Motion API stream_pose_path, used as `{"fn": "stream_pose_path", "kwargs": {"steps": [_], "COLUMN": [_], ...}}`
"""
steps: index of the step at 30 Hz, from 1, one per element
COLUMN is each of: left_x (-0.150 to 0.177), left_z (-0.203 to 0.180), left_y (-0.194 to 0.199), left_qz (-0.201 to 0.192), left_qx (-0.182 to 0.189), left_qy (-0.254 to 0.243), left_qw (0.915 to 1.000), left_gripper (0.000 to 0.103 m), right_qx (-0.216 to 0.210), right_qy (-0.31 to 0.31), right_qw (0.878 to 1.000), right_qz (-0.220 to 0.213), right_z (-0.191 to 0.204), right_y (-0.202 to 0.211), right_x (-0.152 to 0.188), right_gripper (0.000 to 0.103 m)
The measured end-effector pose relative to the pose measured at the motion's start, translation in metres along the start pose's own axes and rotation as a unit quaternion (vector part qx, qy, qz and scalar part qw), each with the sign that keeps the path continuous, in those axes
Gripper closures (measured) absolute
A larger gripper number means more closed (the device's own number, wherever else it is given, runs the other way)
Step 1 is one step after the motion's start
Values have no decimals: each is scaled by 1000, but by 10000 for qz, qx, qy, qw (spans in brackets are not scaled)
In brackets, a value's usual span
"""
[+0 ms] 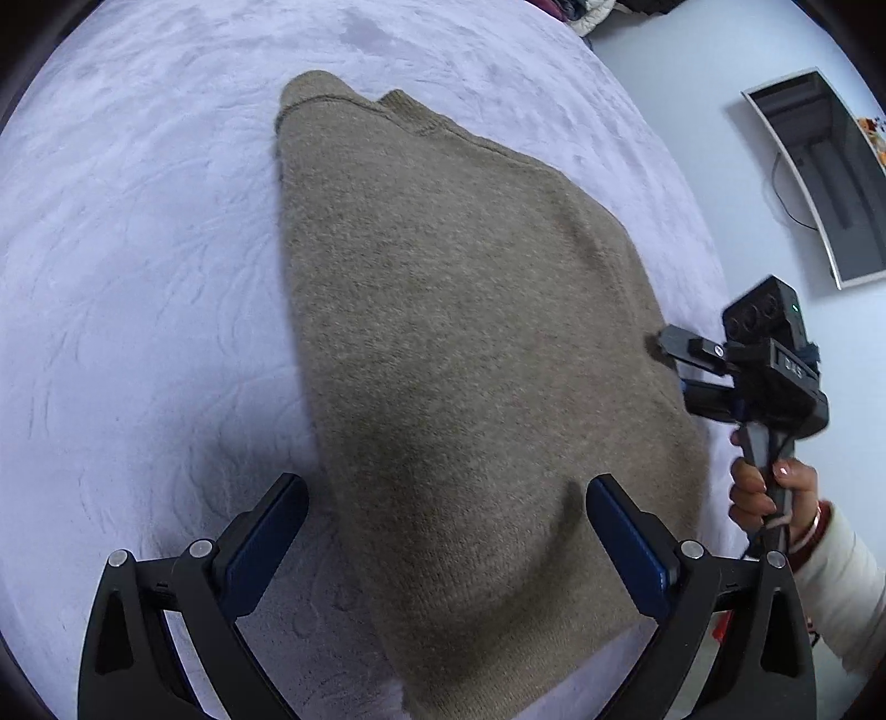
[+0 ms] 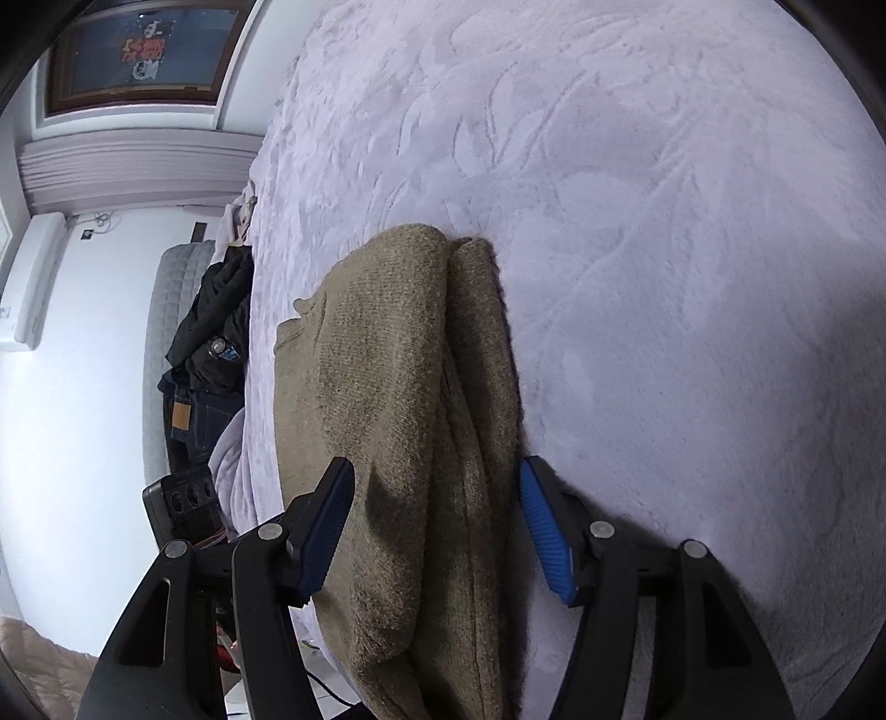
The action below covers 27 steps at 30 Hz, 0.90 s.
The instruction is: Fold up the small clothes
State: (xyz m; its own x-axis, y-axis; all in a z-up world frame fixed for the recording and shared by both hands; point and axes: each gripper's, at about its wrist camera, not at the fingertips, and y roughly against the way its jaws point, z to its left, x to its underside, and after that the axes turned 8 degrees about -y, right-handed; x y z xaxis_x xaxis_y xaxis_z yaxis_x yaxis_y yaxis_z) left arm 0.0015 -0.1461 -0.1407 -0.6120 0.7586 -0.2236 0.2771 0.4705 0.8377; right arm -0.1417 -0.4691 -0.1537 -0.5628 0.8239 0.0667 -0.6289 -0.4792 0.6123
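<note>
A: The olive-brown knitted sweater (image 1: 470, 343), already folded into a long narrow panel, lies flat on the pale lavender plush bedspread with an embossed leaf pattern (image 1: 138, 249). How will it handle, do you think?

B: Soft and thick, I'd judge; it will droop and stretch if lifted by one corner, though the fuzzy knit should not slip. Better to take the doubled edge near the hem (image 2: 470, 554), both layers together.

A: And the tools?

B: The right gripper (image 2: 437, 531) stands spread, blue ribbed pads either side of the layered edge, not pressing it. The left gripper (image 1: 443, 543) is spread wide too, its pads (image 1: 631, 548) over the near end, pinching nothing.

A: Any writing?

B: A tan patch on the dark jeans (image 2: 183, 412) heaped beyond the bed looks blank from here. The framed dark picture (image 2: 144, 52) on the wall carries red and white marks, too blurred to read
</note>
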Motion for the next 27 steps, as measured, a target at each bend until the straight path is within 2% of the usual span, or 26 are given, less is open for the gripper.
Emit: {"fn": "stream_pose_path", "kwargs": {"steps": [2, 6, 12, 13, 15, 16, 18, 21, 27], "left_x": [0, -4, -2, -1, 1, 3, 6, 10, 22], "left_z": [-6, -18, -25, -26, -28, -29, -28, -28, -39], "left_y": [-5, -22, -28, -27, -22, -18, -8, 6, 36], "left_qz": [121, 285, 176, 137, 33, -15, -106, -237, -479], "left_qx": [233, 43, -150, -177, -227, -231, -191, -60, 241], "left_qy": [-198, -420, -338, -337, -347, -336, -285, -297, -349], "left_qw": [9995, 9987, 9992, 9992, 9991, 9992, 9994, 9993, 9980], "left_gripper": [2, 2, 3, 5, 23, 27, 42, 50, 51], "right_qx": [-88, -327, -442, -401, -223, -243, -445, -693, -969], "right_qy": [92, 331, 334, 314, 257, 216, 149, 122, -44], "right_qw": [9998, 9979, 9968, 9971, 9979, 9978, 9977, 9968, 9950], "right_qz": [166, 441, 571, 570, 556, 572, 487, 370, 253], "right_z": [2, 12, 9, 8, 10, 9, 13, 19, 38], "right_y": [-7, -27, -42, -42, -43, -43, -40, -32, -21], "right_x": [-7, -21, -26, -25, -25, -25, -22, -15, 2], "right_gripper": [37, 33, 32, 35, 46, 57, 62, 65, 65]}}
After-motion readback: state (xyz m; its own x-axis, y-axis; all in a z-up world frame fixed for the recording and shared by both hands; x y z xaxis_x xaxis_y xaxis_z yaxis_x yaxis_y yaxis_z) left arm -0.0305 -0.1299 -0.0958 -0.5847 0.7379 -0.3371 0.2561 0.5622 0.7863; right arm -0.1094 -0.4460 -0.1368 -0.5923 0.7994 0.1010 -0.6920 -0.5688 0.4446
